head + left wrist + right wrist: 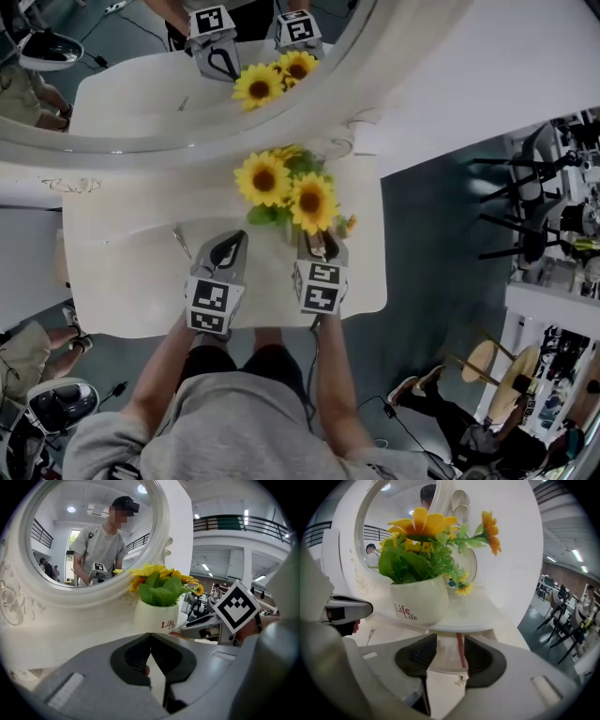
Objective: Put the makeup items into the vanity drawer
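My room ahead is tight. The white ceramic pot of yellow sunflowers (pixel 419 599) stands on a raised ledge of the white vanity table (pixel 122 281), and the big oval white-framed mirror (pixel 309 117) is right behind it. Left of the pot the tabletop gives open room, with a thin metal pin (pixel 181 242) lying there. Right of the pot the table edge drops to grey floor.

Both forearms reach in from the near edge, with the grippers side by side and tilted down toward the pot. My left gripper (pixel 150 637) sits just left of the pot, tips pressed together. A small reddish bit shows between its pads, which I cannot identify. My right gripper (pixel 450 641) is just in front of the pot, jaws spread and gripping nothing.

A thin reddish-brown makeup pencil (pixel 460 651) lies below the ledge rim under the pot. It is in line with the gap between those jaws and beyond the pads, in what looks like a pulled-out drawer.
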